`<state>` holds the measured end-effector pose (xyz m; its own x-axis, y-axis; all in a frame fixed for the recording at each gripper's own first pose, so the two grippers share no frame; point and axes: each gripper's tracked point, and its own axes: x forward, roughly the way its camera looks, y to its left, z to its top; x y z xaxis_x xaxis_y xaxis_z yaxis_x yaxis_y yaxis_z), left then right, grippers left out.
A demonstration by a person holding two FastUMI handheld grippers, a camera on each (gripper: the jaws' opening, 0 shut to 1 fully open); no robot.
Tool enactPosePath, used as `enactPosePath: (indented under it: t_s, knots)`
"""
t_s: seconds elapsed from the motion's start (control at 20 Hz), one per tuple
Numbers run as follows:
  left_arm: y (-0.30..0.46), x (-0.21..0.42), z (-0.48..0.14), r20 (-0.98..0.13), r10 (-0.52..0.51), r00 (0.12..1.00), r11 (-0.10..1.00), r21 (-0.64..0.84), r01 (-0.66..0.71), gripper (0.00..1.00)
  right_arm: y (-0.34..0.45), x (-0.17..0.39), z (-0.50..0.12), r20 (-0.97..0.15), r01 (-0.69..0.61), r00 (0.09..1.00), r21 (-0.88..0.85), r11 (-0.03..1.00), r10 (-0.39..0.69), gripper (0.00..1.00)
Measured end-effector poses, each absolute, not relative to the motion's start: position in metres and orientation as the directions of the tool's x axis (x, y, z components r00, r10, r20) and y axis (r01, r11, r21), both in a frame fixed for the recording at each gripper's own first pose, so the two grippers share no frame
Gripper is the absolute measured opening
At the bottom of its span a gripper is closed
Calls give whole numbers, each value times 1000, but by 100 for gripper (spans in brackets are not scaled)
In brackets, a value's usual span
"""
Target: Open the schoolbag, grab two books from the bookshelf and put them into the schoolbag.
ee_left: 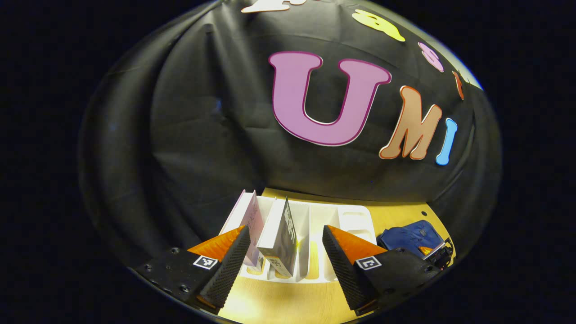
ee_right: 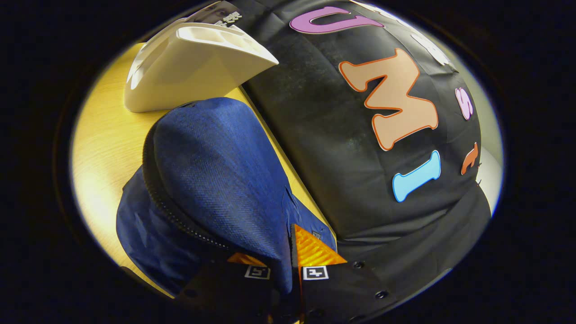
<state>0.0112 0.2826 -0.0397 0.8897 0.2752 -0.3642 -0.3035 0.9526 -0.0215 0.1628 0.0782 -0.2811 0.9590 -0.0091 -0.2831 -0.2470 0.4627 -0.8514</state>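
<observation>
Two books stand in the left slots of a white bookshelf (ee_left: pixel 315 225) on the table: a pale one (ee_left: pixel 249 218) and a darker one (ee_left: pixel 280 238) beside it. My left gripper (ee_left: pixel 284 265) is open in front of the shelf; the darker book stands in the gap between the fingers, untouched. To the right lies the blue schoolbag (ee_left: pixel 407 236), with the other gripper (ee_left: pixel 434 252) at it. In the right gripper view, my right gripper (ee_right: pixel 281 258) is shut on a fold of the schoolbag's (ee_right: pixel 216 171) upper panel, lifted along the zip line. The bookshelf (ee_right: pixel 189 72) stands beyond the bag.
The wooden table (ee_left: pixel 288 301) runs up to the black cloth wall right behind the shelf and bag. Bare table surface (ee_right: pixel 103 148) lies to the left of the bag in the right gripper view. A book's top (ee_right: pixel 220 13) pokes over the shelf.
</observation>
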Motion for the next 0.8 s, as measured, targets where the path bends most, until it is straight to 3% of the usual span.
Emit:
enactPosePath:
  t_s: [0.2,0.55,0.8]
  knots:
    - [297,33,-62,-494,238,836,965,22,-261,94,72,166,-262,-260,-210,965,-846,489,-34,13]
    - [320,63,-110,-685,207,699,970,50,-239,93,60,164,-231,-246,-159,966,-812,562,-82,10]
    - [324,72,-127,-769,174,615,981,80,-179,90,52,157,-224,-251,-149,963,-801,579,-99,10]
